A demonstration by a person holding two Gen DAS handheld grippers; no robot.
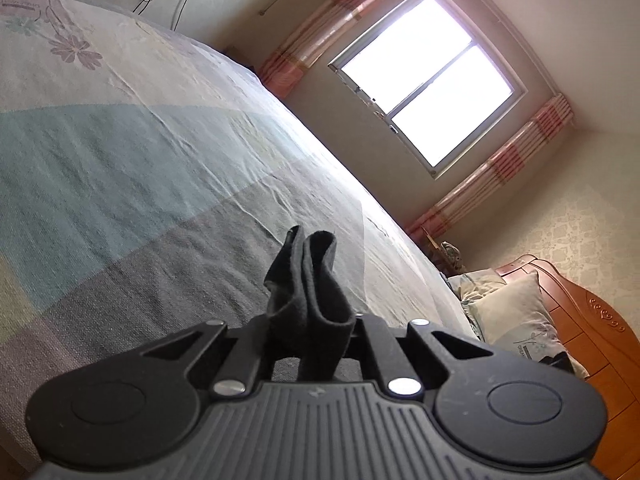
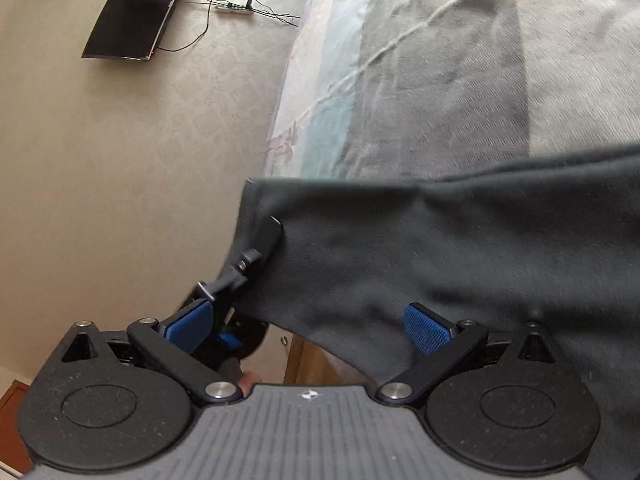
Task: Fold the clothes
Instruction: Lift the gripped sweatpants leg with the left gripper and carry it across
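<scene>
In the left wrist view my left gripper [image 1: 310, 332] is shut on a bunched fold of a dark grey garment [image 1: 308, 292], held above the bed [image 1: 140, 160]. In the right wrist view the same garment [image 2: 460, 248] hangs spread across the frame over the bed's edge. My right gripper [image 2: 308, 324] is open, its blue pads [image 2: 426, 328] wide apart, with the cloth draped between them. The left gripper [image 2: 264, 244] shows here too, pinching the garment's left edge near its corner.
The bed has a pastel patchwork sheet [image 2: 420, 80]. A pillow [image 1: 516, 316] and wooden headboard [image 1: 592, 332] lie at the right. A window [image 1: 424, 76] with pink curtains faces me. A dark TV [image 2: 140, 8] and a power strip [image 2: 234, 8] are on the wall.
</scene>
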